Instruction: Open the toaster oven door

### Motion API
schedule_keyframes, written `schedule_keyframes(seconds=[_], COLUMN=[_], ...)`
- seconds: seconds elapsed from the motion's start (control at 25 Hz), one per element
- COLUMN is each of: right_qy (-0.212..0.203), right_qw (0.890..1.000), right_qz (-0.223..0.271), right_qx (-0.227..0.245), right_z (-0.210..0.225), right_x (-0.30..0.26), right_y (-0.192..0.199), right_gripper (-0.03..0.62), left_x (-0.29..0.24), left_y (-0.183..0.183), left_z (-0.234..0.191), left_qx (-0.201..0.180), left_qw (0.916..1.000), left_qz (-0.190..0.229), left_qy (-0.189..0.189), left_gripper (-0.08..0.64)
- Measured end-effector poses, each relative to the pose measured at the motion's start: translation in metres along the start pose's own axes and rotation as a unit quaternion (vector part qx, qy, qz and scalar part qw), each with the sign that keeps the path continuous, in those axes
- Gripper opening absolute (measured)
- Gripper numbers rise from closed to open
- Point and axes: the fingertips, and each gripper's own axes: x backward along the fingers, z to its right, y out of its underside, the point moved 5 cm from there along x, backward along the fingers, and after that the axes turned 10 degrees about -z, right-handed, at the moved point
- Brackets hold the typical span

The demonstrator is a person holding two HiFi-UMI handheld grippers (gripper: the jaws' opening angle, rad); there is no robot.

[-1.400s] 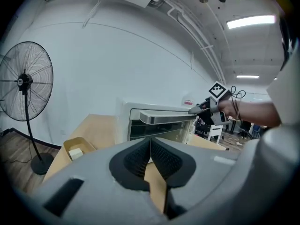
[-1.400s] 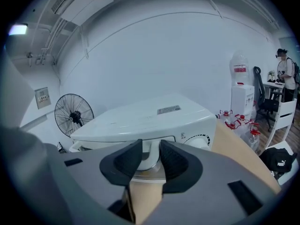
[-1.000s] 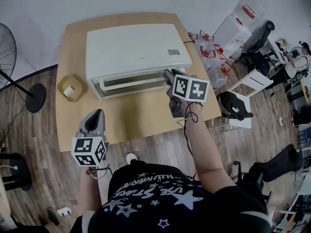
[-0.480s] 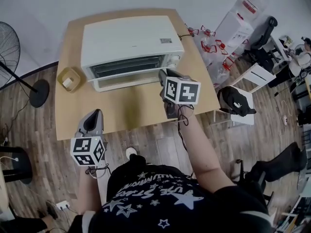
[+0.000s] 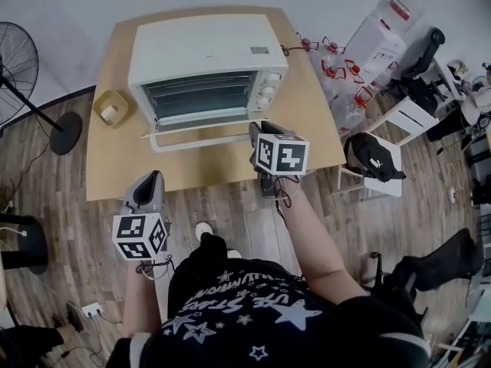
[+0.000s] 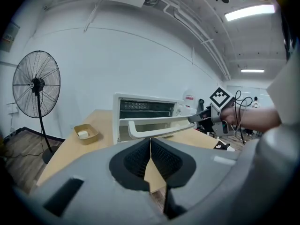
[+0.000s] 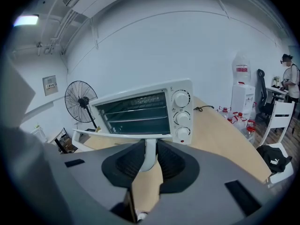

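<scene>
A white toaster oven (image 5: 207, 52) stands on the wooden table (image 5: 107, 171). Its glass door hangs open and tilted forward, showing the racks inside. My right gripper (image 5: 257, 130) holds the right end of the white door handle (image 5: 196, 139); its jaws are closing, with the handle post (image 7: 149, 154) pressed between the pads. My left gripper (image 5: 152, 179) is shut with nothing in it, low at the table's near left edge. From there the oven (image 6: 147, 109) and handle (image 6: 154, 128) lie straight ahead. Three knobs (image 7: 181, 118) sit right of the door.
A small tan tray (image 5: 110, 107) with a white block sits left of the oven. A floor fan (image 5: 15, 67) stands left of the table. Water bottles (image 5: 337, 75) and a chair with a black bag (image 5: 372, 163) are to the right.
The oven door has swung from nearly shut down and outward. My right gripper came back toward me with the handle. The left gripper has stayed in place.
</scene>
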Motion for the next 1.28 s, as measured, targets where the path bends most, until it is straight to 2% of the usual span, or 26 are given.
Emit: schedule_keyframes(seconds=[0.44,0.88,1.28], right_qy=[0.014,0.032,0.031], right_qw=[1.0,0.999,0.999], right_qz=[-0.013,-0.003,-0.018], right_qx=[0.025,0.029,0.023], right_z=[0.0,0.002,0.006], right_x=[-0.001,-0.013,-0.027], right_y=[0.052,0.099,0.133], right_gripper=[0.075,0.072,0.071], left_x=[0.017,0.02,0.023], left_y=[0.028,0.054,0.07], left_z=[0.013,0.011,0.018], left_qx=[0.014,0.033,0.025], left_qw=[0.9997,0.9986,0.9982], left_qz=[-0.014,-0.035,-0.052], left_qy=[-0.016,-0.024,-0.019], left_gripper=[0.021,0.021,0.021])
